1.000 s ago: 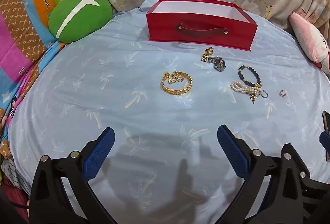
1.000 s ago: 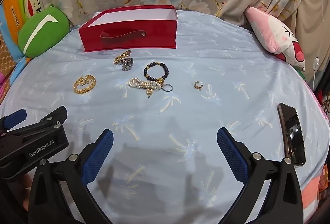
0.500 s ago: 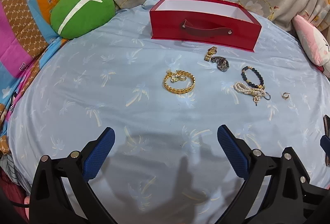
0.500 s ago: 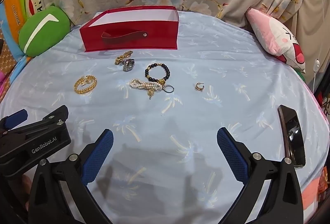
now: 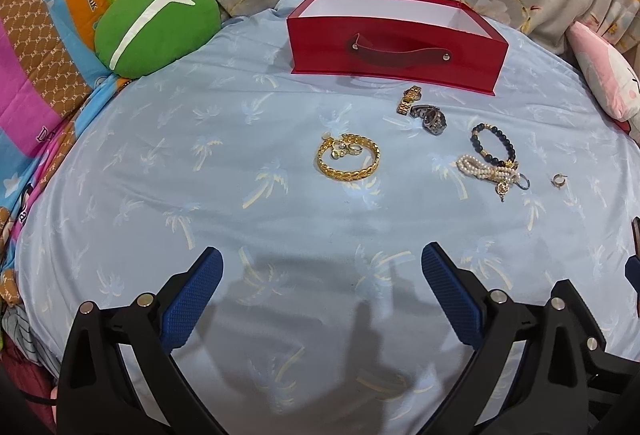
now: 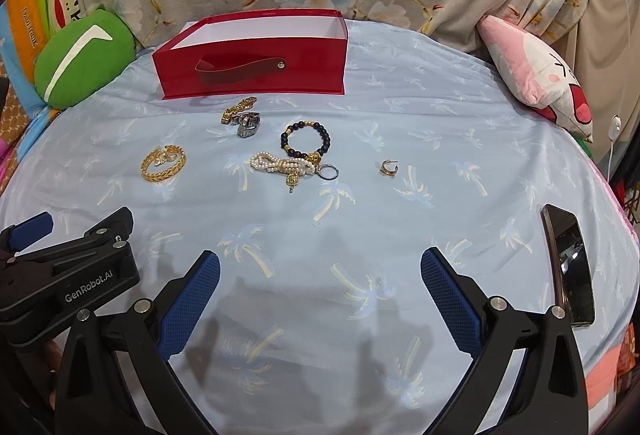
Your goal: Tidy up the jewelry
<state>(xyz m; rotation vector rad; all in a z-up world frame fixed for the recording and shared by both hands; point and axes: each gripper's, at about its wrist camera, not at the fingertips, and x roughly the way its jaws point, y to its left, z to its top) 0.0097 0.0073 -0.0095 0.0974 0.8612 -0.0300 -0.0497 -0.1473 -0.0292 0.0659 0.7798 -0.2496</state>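
Gold bracelet (image 5: 348, 163), pearls (image 6: 280, 165) and watches (image 5: 424, 111) are scattered near red box (image 5: 396, 55); both grippers' (image 5: 322, 295) (image 6: 320, 295) jaws are spread, nothing held.

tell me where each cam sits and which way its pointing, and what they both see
Left wrist view: sits on the left tongs, low over the blue sheet, facing the red box; its own open blue-padded fingers show.
Right wrist view: sits on the right tongs, facing the same box from further right; its open fingers and the left tongs show.
Shared: box, gold bracelet, pearl strand.
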